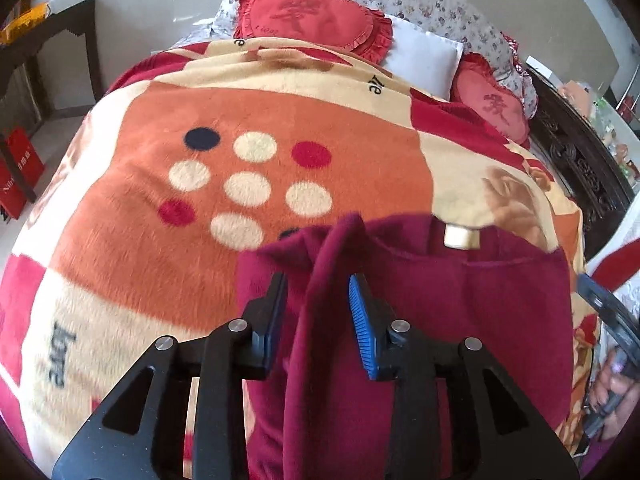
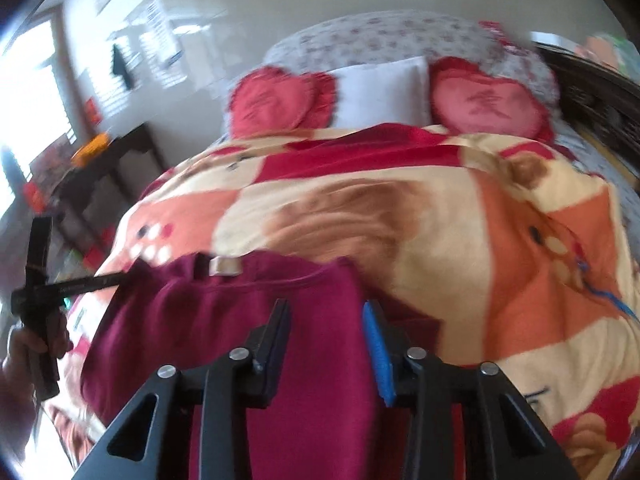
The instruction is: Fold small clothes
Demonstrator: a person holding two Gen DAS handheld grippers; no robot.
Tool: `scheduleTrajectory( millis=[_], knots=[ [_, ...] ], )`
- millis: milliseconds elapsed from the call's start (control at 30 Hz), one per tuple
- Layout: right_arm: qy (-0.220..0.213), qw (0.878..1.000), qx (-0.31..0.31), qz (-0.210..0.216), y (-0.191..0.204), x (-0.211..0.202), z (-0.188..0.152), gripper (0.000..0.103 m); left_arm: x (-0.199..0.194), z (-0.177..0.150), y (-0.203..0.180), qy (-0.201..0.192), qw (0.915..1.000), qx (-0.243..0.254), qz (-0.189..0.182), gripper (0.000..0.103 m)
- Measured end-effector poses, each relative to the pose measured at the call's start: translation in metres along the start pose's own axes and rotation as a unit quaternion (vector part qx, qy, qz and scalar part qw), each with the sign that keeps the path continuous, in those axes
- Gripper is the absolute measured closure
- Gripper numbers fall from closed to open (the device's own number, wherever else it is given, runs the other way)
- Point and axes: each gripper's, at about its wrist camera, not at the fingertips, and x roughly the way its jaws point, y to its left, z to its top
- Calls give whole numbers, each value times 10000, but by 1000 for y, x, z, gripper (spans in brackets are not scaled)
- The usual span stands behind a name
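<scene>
**A:** So where are we in the fold? I see a maroon sweater (image 1: 460, 300) lying on the fleece blanket (image 1: 248, 120) on the bed, collar and neck label (image 1: 460, 237) pointing toward the heart pillows (image 1: 312, 16).

**B:** Looks like the side-fold stage to me. The left gripper (image 1: 318, 312) has a raised ridge of the sweater's left shoulder running up between its fingers, which sit narrowly apart on either side of the cloth. Whether they're really pinching it or just straddling it, I can't tell.

**A:** And the right gripper (image 2: 326, 332)?

**B:** It's over the sweater's right edge, fingers about the same gap, fabric under them. Picture's blurry, so can't tell if it has a hold either.

**A:** Next move?

**B:** My guess: both need a firm pinch, then carry the edges inward together and lay them flat without dragging the body across that fuzzy blanket.
</scene>
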Motion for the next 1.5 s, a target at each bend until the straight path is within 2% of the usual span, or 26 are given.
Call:
scheduleTrajectory(
  millis=[100,200,267,367,433,500,667,733,833,867,900,1000,1133,1233,1333,1367,1433,1500],
  knots=[
    [183,9996,-174,-135,10,27,-1,71,-4,-17,0,81,9999,53,94,72],
    [425,9976,-72,-539,0,63,-1,76,-2,-35,2,263,9992,151,251,72],
    [533,9969,102,-562,-8,74,-1,76,-5,-45,7,298,9993,130,195,72],
    [488,9978,135,-439,-6,53,-2,74,-19,-60,14,302,9995,36,-21,72],
    [524,9981,232,-234,-6,29,-10,68,-29,-72,15,331,9993,67,-186,72],
    [477,9983,325,52,-7,0,-26,58,-37,-84,15,368,9987,146,-322,72],
    [641,9975,301,34,-9,-43,-73,58,-45,-115,12,621,9946,294,-778,72],
    [677,9968,421,8,-11,-53,-90,58,-46,-125,11,677,9935,375,-834,71],
    [770,9945,636,304,-10,-54,-112,58,-41,-133,12,694,9932,406,-841,71],
    [853,9937,630,363,-8,-50,-117,58,-38,-134,14,706,9932,408,-837,72],
    [959,9932,580,324,-5,-44,-123,71,-36,-135,17,713,9935,413,-782,72],
    [1019,9940,382,81,-1,-38,-127,92,-35,-135,23,701,9949,321,-647,70],
    [755,9969,198,-116,0,-58,-118,96,-36,-137,32,614,9963,278,-541,68],
    [1067,9938,136,-285,0,-43,-127,96,-36,-140,32,632,9966,201,-487,67],
    [1010,9942,141,-339,3,-50,-124,95,-46,-141,25,519,9975,396,-281,68],
    [970,9945,160,-353,4,-54,-121,92,-48,-140,23,489,9976,449,-207,68],
    [817,9951,157,-525,8,-64,-112,83,-53,-138,20,399,9978,512,-119,68],
    [708,9963,92,-487,15,-68,-105,67,-58,-134,17,321,9982,494,-103,68]
  ],
)
